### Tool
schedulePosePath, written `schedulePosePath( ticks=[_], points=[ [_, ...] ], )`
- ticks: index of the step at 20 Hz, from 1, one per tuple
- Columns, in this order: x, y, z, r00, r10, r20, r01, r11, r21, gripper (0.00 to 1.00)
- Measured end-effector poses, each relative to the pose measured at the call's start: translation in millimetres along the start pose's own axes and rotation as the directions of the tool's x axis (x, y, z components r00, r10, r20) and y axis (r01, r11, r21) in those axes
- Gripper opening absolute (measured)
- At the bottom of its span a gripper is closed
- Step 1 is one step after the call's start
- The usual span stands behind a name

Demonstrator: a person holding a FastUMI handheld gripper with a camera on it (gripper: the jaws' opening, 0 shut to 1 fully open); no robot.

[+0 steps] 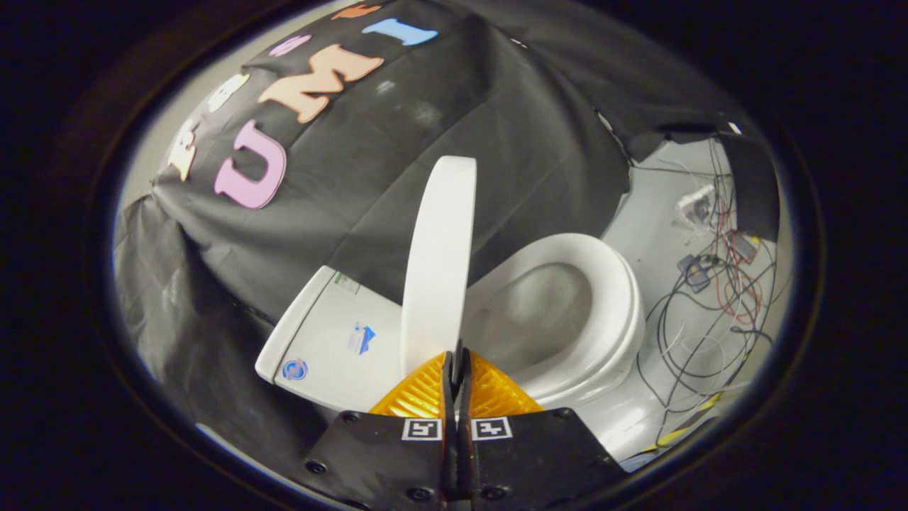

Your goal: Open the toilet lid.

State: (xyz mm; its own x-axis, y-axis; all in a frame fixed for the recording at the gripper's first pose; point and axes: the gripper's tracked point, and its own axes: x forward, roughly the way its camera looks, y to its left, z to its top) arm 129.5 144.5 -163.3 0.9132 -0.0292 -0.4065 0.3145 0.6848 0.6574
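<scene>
Standing raised nearly upright at frame centre, the white plastic oval toilet lid [440,255] rises just ahead of the gripper [457,358], whose fingers are clenched w/ only a sliver of gap, tips at the lid's lower edge; can't tell if they pinch it. White ceramic bowl [567,312] right of lid, white tank [333,333] left. Tangled cables [709,298] on floor, far right.

black cloth wall [425,142] behind; pale floor [652,234] strewn with tangled cables [709,298].
</scene>
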Motion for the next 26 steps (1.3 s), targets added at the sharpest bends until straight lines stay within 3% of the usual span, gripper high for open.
schedulePosePath(
  ticks=[4,26],
  points=[
    [-2.1,12.8,2.8,0.999,-0.038,-0.001,0.038,0.999,-0.038,0.01],
    [-2.2,84.8,5.4,0.999,-0.049,0.005,0.050,0.992,-0.118,0.01]
  ],
)
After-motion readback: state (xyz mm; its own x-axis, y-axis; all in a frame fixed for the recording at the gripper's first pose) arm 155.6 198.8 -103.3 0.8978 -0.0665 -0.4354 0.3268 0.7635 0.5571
